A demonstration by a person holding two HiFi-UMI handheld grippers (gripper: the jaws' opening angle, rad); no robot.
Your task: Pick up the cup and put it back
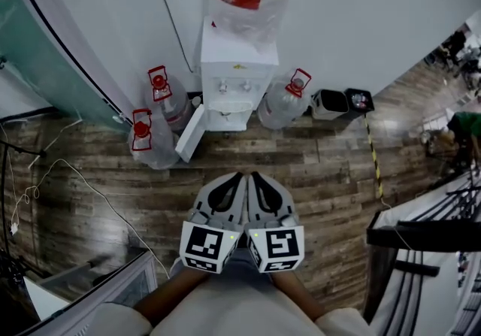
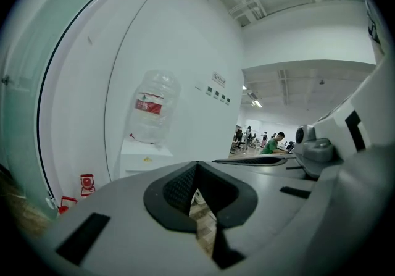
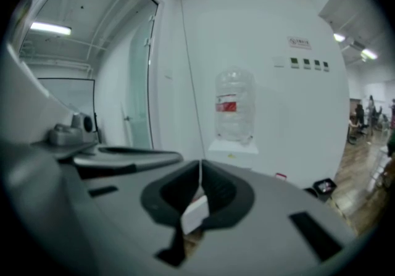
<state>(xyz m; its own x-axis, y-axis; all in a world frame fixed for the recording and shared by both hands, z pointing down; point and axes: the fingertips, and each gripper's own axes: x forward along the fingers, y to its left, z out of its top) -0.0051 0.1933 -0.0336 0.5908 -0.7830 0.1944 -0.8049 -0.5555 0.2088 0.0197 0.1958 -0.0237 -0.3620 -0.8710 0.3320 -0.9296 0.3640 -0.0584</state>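
Pale grey moulded shells on left tongs (image 1: 237, 179) and right tongs (image 1: 254, 177), tapering toward the tips, each with a dark oval inset on top. At the rear of each, a cube (image 1: 207, 246) faced with black-and-white square markers, with a small green light (image 1: 233, 237) at its inner edge. Up close, ribbed black pads (image 2: 179, 188) set in a dark collar, and black rectangular slots (image 2: 83, 238) sunk in the grey. Cream short sleeves (image 1: 113, 321) and cream top.

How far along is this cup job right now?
Nothing looks done yet. The left tool and right tool are both shut and empty, facing the water dispenser. No cup shows anywhere, so picking it up and putting it back both remain.
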